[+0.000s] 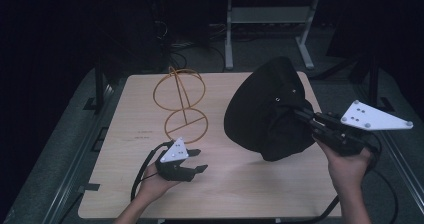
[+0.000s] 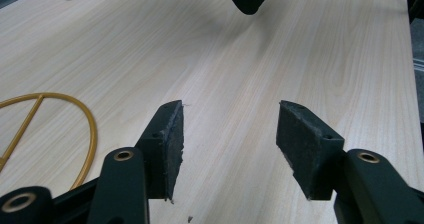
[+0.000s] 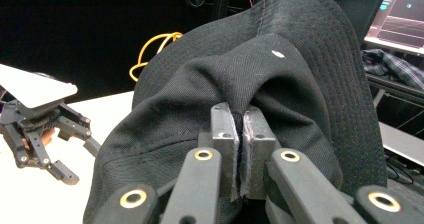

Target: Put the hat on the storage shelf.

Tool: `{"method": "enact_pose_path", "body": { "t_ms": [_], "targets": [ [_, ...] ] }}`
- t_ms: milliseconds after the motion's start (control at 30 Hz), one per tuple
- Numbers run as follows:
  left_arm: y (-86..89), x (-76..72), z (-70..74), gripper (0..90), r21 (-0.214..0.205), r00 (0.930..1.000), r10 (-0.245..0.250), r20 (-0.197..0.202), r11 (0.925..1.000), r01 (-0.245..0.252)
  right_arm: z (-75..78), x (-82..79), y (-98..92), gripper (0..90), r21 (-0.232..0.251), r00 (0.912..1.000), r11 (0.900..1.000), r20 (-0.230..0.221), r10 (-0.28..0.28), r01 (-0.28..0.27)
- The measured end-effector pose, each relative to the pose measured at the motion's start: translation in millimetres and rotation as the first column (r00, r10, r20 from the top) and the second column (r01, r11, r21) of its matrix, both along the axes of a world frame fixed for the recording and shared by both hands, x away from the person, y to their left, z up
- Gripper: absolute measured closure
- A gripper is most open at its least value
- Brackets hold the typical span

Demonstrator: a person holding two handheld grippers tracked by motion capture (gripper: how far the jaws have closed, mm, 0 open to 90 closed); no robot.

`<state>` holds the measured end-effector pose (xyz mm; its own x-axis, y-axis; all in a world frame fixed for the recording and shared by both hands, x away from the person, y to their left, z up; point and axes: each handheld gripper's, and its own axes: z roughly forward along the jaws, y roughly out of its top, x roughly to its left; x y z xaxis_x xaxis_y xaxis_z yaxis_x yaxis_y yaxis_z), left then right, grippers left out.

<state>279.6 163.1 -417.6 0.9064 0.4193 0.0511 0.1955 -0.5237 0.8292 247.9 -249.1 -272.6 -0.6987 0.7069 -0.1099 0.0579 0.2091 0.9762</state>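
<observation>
Black hat, soft woven cloth with a stitched brim and a small metal eyelet, lifted clear of the table at its right side, crown sagging, brim tilted up and toward the far edge. Pinched at a fold of the crown by the right gripper, jaws pressed together on the fabric, as plain in the right gripper view. Likely step: carrying the hat toward the stand. Gold wire stand, thin metal rod bent into crossed hoops on top and a flat ring with a crossbar at the base, upright at the middle left of the table, well apart from the hat. Left gripper low over the wood just in front of the stand's base, jaws spread with nothing between them, rough dark pads facing each other over bare table. Next move, by judgement: hat brought across and lowered over the top hoops, crown opening downward, with the left gripper free to steady the light stand or catch the brim. Table top pale wood grain, smooth and matt; dark floor and a grey frame beyond.
</observation>
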Motion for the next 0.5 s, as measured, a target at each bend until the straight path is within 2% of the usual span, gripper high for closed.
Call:
{"method": "enact_pose_path", "body": {
  "t_ms": [267,500],
  "targets": [
    [-2.7,1.0,-5.5,40.7,0.007,0.9997,-0.024,-0.008,0.9997,0.024,14.7,16.1,13.4,86.3,0.011,0.9995,0.9994,-0.006,0.032,-0.032],
    [-2.9,0.9,-6.7,39.9,-0.006,0.9994,-0.034,0.011,0.9994,0.034,23.0,27.4,23.5,86.3,0.009,0.9984,0.9985,-0.012,0.055,-0.055]
  ]
}}
